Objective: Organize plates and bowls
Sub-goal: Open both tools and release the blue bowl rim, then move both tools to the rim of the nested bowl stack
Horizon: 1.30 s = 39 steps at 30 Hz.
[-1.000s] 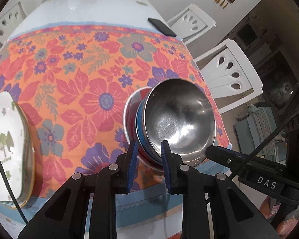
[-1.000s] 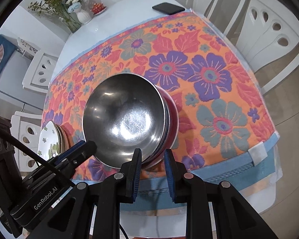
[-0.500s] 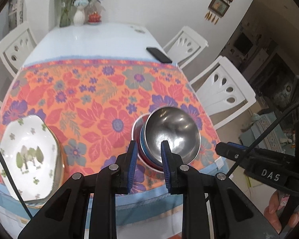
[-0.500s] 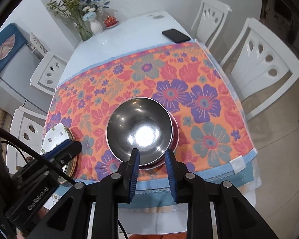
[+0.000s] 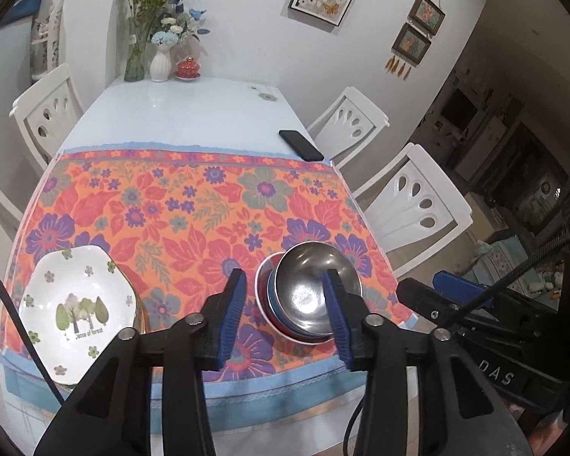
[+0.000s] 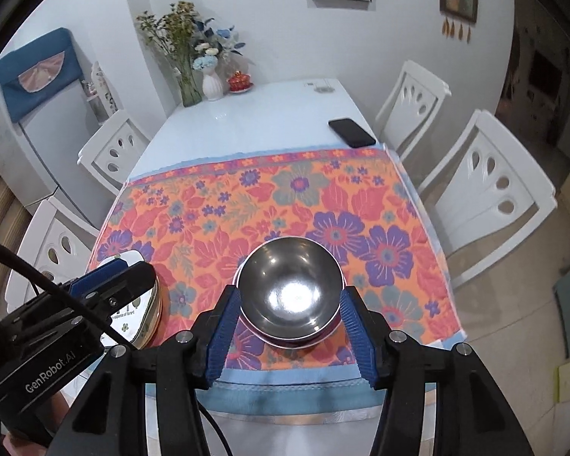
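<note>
A steel bowl tops a stack of bowls with blue and red rims near the front right of the floral cloth; it also shows in the right wrist view. A white hexagonal plate with a tree print tops a stack of plates at the front left, partly hidden in the right wrist view. My left gripper is open and empty, held back above the table's front edge. My right gripper is open and empty, also held back in front of the bowls.
A black phone lies on the bare table beyond the floral cloth. Vases with flowers and a red pot stand at the far end. White chairs flank both sides.
Both grippers have pulled back and up from the bowl stack and their jaws have opened wide. The bowls stay where they were on the cloth.
</note>
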Tool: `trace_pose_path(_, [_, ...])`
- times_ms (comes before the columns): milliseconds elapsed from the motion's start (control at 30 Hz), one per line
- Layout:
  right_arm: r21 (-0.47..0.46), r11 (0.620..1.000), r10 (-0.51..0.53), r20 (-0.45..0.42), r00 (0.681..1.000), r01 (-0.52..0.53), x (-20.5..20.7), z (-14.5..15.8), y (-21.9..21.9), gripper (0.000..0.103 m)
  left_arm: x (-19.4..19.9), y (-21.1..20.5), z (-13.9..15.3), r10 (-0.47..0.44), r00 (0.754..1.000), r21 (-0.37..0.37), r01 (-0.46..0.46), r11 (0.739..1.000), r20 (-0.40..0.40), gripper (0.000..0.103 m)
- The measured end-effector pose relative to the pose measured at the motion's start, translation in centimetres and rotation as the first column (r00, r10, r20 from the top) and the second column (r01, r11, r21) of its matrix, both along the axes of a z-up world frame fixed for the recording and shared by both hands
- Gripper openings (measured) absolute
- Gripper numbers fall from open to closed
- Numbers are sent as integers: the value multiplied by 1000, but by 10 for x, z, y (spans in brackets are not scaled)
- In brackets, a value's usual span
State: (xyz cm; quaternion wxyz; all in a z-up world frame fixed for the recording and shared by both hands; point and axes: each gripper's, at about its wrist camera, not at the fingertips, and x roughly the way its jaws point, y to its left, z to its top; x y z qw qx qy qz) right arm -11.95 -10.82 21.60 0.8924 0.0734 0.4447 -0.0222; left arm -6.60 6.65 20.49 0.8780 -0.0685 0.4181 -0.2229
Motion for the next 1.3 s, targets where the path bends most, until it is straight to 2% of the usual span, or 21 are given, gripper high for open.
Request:
trace_pose_path(67, [-11,1000,4,18,1000,-4,-2,4,4,53,-2,2,4,4,1000,-7,-4,1000,15,52])
trace_pose_path(367, [-14,1000,0,54,999,1,-8,10,11,53,-6,11,17,15,998,-25,-13,1000,57,55])
trace_pose_path(500, [-18,1000,-4,54,999,5,-8,10,12,53,-9,13,20,27,997,-14,-26,1000,76,63])
trace_pose_path(933, [-54,998,18,38,999,-16,2,7,4,53,2,-1,16,33,999,0,-33,999,40,64])
trace_pose_path(1300, [-47,999,-14,-25,1000,13,22,-11,-34,53,22,-37,-6,6,1000,29,-5,1000,-28,64])
